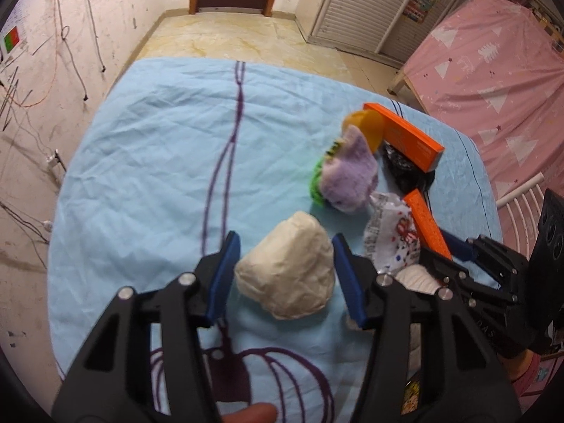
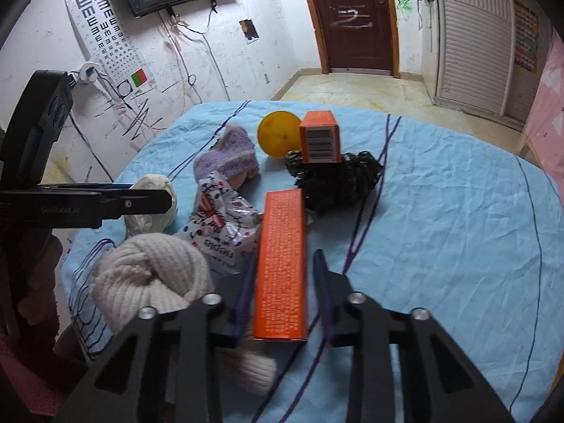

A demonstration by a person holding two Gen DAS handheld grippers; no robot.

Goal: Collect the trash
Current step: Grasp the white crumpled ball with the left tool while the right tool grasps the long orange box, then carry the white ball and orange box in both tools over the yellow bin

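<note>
A: We see a blue sheet (image 2: pixel 440 211) over a round table, with a scuffed white wall, a brown door (image 2: pixel 354 17) and a pink bed (image 1: pixel 500 81) behind it.

B: Our left gripper (image 1: pixel 287 250) points steeply down. Its blue pads stand half open on either side of a cream wad (image 1: pixel 289 268). We see a sliver of sheet between the left pad and the wad; the right pad is very near it, but we cannot tell if it touches.

A: Our right gripper (image 2: pixel 283 257) is closed to a narrow gap around the near end of a long orange box (image 2: pixel 282 264), which lies flat on the sheet. The pads sit against its sides.

B: Just left of that box we find a printed wrapper (image 2: pixel 225 225) and a knotted white sock (image 2: pixel 151 278).

A: Farther out we have a purple sock (image 2: pixel 229 155), a crumpled black bag (image 2: pixel 335 179), a second orange box (image 2: pixel 319 137) resting on the bag, and a yellow disc (image 2: pixel 276 134) behind
</note>
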